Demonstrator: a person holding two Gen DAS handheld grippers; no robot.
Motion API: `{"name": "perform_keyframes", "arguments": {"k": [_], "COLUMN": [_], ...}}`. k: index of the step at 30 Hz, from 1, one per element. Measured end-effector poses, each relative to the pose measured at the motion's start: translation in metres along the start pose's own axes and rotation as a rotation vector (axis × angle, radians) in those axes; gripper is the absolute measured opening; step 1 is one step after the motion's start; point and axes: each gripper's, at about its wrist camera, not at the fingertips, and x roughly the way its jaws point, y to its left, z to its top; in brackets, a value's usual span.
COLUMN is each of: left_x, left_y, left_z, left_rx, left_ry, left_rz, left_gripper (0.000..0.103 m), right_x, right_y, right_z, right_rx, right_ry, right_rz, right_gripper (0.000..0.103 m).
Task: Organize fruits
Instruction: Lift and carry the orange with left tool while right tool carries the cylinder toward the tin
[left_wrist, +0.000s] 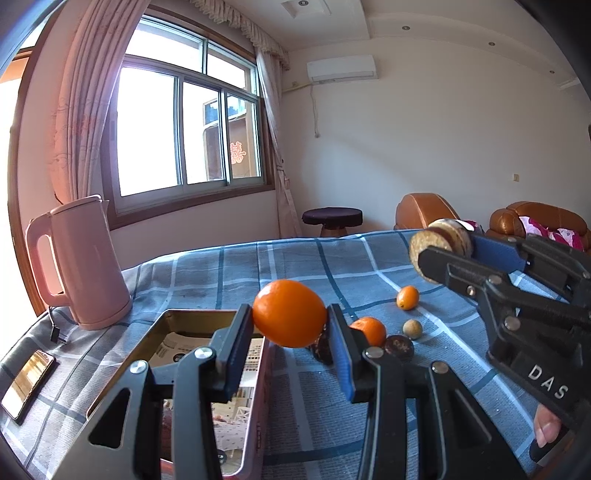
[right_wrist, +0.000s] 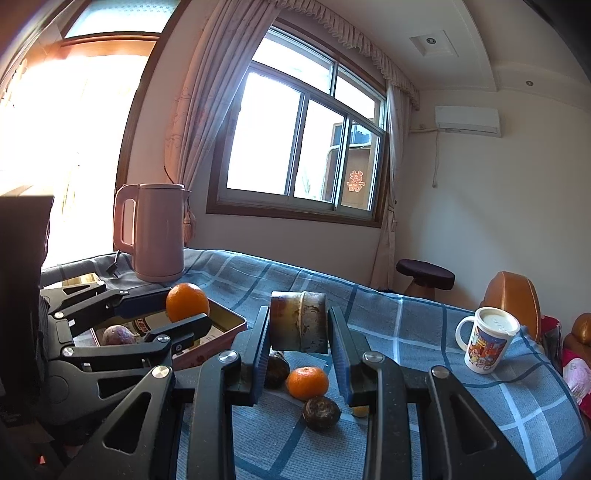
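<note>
Left gripper clamps round orange fruit above open metal tin; right gripper clamps brown cylindrical chunk.

A home living room: curtained window, wall air conditioner, leather armchairs, pink kettle on a checked-cloth counter.

Each camera peers close along its own fingers, low over the checked table, facing the window. Both catch the pink kettle at the far left corner.
</note>
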Motion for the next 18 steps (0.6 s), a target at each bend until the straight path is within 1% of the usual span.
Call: {"name": "perform_keyframes", "arguments": {"k": [8,18], "left_x": [0.004,0.012], "left_y": [0.014,0.049], "left_z": [-0.001,0.0], "left_rx": [-0.012,-0.047], "left_ry": [0.022,0.051], "left_rz": [0.029,0.09], "left_gripper": [0.042,0.042], "right_x": [0.012,0.033], "right_y": [0.006,0.023], "right_z": [0.008,0.019], "right_rx": [-0.004,-0.011], "right_ry": [0.011,0.031], "right_rz": [0.033,0.092], "right_gripper": [0.032,0.032]}}
